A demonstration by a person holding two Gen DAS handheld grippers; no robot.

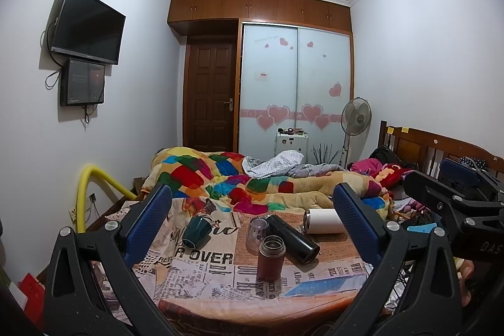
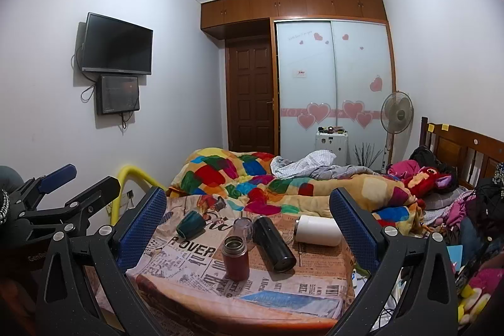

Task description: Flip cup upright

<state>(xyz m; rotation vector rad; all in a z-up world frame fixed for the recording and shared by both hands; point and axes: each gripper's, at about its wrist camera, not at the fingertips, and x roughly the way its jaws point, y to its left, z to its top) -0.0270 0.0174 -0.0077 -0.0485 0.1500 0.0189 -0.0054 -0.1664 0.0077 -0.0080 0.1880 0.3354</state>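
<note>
Landmark: brown flask [image 1: 270, 257] upright on newspaper-print cloth [image 1: 204, 273]; green cup [image 1: 196, 231] tipped on side, behind-left of flask; black flask [image 1: 293, 238] lying just right; white flask [image 1: 324, 221] lying beyond; left gripper [image 1: 252, 222] spread wide, empty; right gripper [image 2: 249, 221] likewise.

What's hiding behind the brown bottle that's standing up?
Behind the brown bottle stands a clear cup, touching a lying black flask. The cup's bottom is hidden.

- Standing upright near the front edge of the newspaper-print cloth [image 1: 201, 279]: brown flask [image 1: 270, 257].
- Lying just behind it: black flask [image 1: 293, 238].
- Lying toward the right edge: white tumbler [image 1: 324, 221].
- Hanging on the left wall: television [image 1: 86, 25].
</note>
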